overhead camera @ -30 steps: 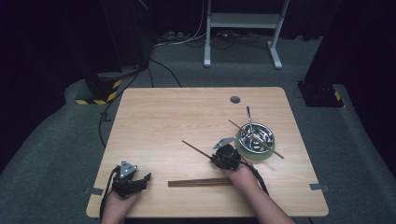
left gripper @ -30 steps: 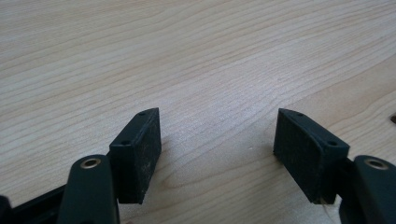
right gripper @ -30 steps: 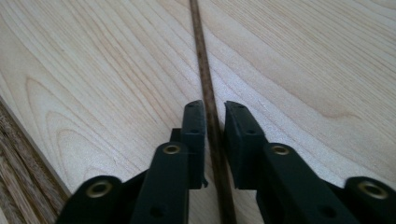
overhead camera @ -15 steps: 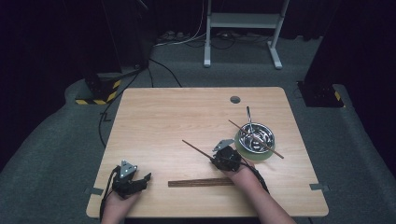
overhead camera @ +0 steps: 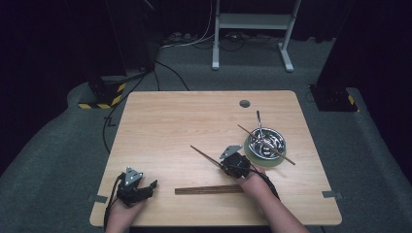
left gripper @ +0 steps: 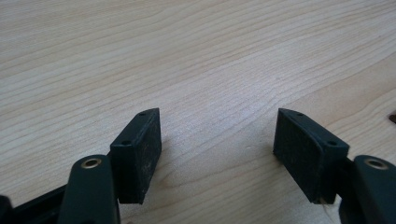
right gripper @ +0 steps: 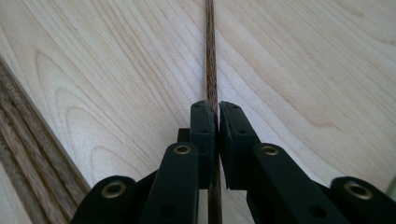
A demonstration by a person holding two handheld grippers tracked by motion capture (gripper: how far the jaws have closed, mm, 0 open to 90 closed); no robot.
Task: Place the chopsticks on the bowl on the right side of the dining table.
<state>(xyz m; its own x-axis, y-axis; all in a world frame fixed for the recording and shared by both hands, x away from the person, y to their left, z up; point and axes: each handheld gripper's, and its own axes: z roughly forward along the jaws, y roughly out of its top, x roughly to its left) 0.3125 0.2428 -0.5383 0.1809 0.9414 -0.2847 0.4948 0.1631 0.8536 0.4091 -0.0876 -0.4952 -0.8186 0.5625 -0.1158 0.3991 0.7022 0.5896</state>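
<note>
My right gripper point(overhead camera: 228, 161) point(right gripper: 216, 109) is shut on a thin dark wooden chopstick point(overhead camera: 204, 156) point(right gripper: 210, 56), which lies flat on the table and runs away from the jaws toward the upper left in the high view. A steel bowl point(overhead camera: 266, 142) on a green base sits just right of it, holding a second chopstick point(overhead camera: 277, 151) and a metal utensil point(overhead camera: 259, 124). My left gripper point(overhead camera: 145, 187) point(left gripper: 217, 135) rests near the table's front left corner, open, with bare wood between its pads.
A dark wooden strip point(overhead camera: 209, 189) point(right gripper: 28, 154) lies flat along the front of the light wooden table point(overhead camera: 184, 121), just left of my right hand. A round cable hole point(overhead camera: 244, 103) sits at the back right. Floor cables and a white stand lie beyond the table.
</note>
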